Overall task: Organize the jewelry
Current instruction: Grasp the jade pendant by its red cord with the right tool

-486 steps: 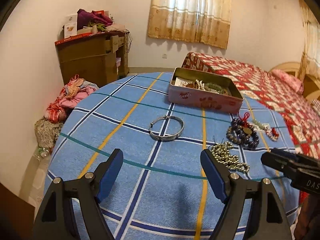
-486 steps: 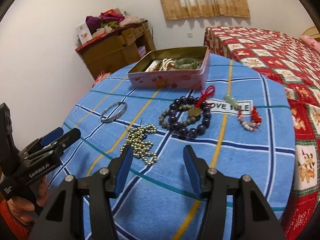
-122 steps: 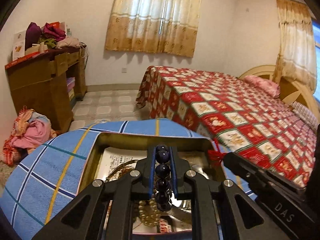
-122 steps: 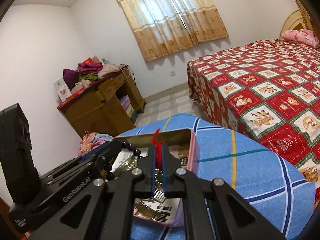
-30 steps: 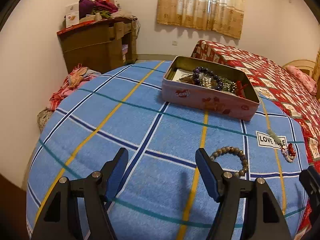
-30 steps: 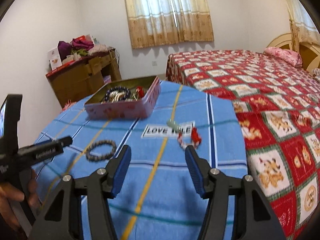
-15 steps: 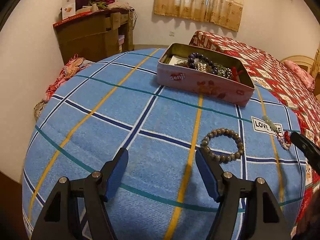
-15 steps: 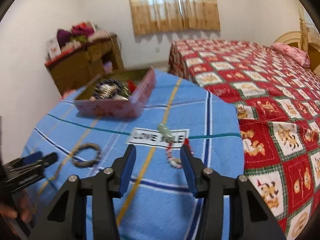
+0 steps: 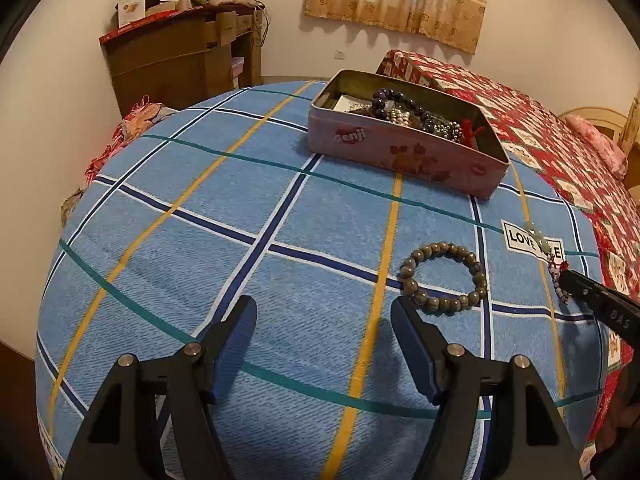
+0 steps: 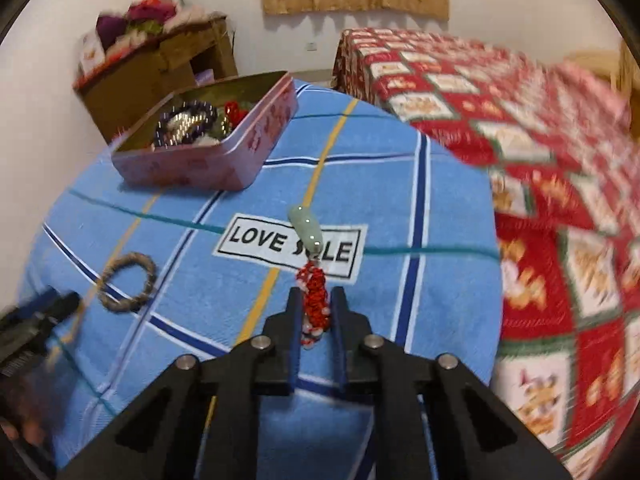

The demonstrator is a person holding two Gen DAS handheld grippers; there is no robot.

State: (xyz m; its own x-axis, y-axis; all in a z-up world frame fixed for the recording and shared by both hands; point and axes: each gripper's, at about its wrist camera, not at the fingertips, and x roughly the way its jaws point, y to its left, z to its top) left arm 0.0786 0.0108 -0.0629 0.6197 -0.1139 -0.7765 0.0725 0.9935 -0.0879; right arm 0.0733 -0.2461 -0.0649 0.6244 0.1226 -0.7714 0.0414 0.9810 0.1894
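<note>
A pink tin box (image 9: 404, 160) holding several bracelets stands at the far side of the blue plaid table; it also shows in the right wrist view (image 10: 224, 160). A brown bead bracelet (image 9: 443, 277) lies on the cloth just beyond my left gripper's right finger; it also shows in the right wrist view (image 10: 129, 282). My left gripper (image 9: 323, 320) is open and empty. My right gripper (image 10: 316, 304) has its jaws narrowed around a red-and-white bead bracelet (image 10: 314, 296) with a pale green jade pendant (image 10: 306, 224), which lies on the cloth.
A "LOVE" label (image 10: 280, 244) is sewn on the cloth. A red patterned bed (image 10: 520, 120) lies to the right, past the table edge. A wooden desk (image 9: 180, 60) piled with clothes stands at the back left.
My right gripper has moved forward and down over the red bead bracelet and its jaws have narrowed around it. My left gripper has shifted slightly closer to the brown bracelet.
</note>
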